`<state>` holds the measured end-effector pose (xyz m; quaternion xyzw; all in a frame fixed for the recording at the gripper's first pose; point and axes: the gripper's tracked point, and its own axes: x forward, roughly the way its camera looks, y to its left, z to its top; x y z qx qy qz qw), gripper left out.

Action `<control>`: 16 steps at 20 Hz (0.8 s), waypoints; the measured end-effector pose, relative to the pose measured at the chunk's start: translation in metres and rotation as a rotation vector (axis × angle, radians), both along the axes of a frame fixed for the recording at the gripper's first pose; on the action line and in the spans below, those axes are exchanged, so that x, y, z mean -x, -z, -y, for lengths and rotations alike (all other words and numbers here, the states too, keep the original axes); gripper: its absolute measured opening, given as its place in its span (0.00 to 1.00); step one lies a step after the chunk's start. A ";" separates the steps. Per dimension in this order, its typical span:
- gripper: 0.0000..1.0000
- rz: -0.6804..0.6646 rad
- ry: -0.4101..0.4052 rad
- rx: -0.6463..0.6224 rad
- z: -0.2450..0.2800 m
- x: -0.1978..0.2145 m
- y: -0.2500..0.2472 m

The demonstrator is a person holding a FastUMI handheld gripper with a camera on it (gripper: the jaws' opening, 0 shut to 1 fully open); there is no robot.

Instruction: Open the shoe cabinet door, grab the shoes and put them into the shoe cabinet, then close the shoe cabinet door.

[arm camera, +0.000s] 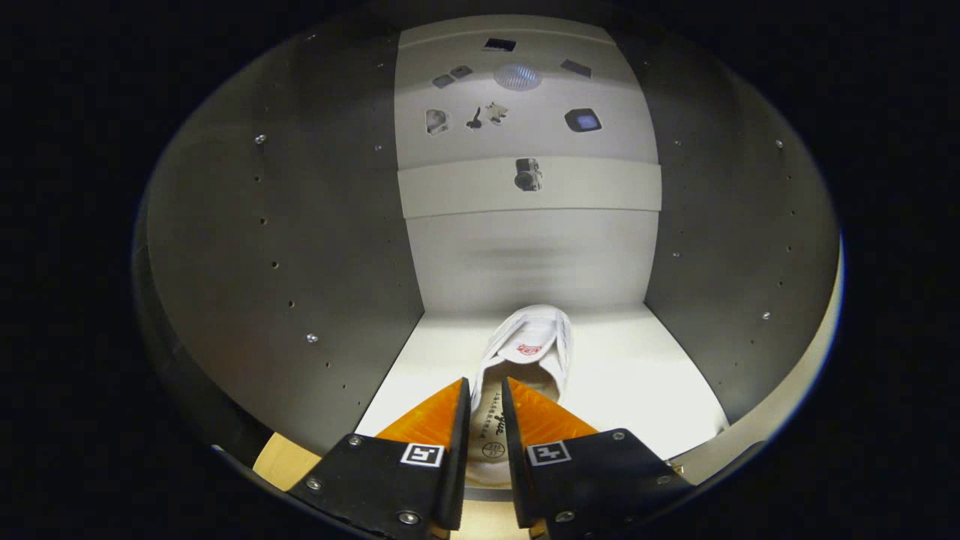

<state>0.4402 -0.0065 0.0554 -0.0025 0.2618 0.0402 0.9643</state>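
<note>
The gripper (486,390) is seen reaching into the open shoe cabinet (285,247), its fingers drawn close with only a narrow gap. The white shoe (534,336) lies in the lower centre of the frame on the cabinet floor (645,375), its long axis running straight away from the jaws, toe toward the back wall (525,255). The heel rim appears pinched between the fingers, though firm contact cannot be confirmed. Release looks due next.
</note>
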 end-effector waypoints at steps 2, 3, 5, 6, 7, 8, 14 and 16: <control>0.27 0.003 0.002 -0.001 -0.003 0.014 -0.004; 0.27 0.007 0.007 0.007 -0.002 0.021 -0.008; 0.30 0.024 0.017 0.017 -0.002 0.038 -0.018; 0.33 0.030 0.014 0.012 -0.004 0.048 -0.024; 0.34 0.039 0.014 0.012 -0.005 0.057 -0.030; 0.37 0.048 0.014 0.020 -0.006 0.066 -0.035; 0.44 0.071 0.013 0.050 -0.014 0.140 -0.057; 0.46 0.069 0.014 0.053 -0.016 0.172 -0.063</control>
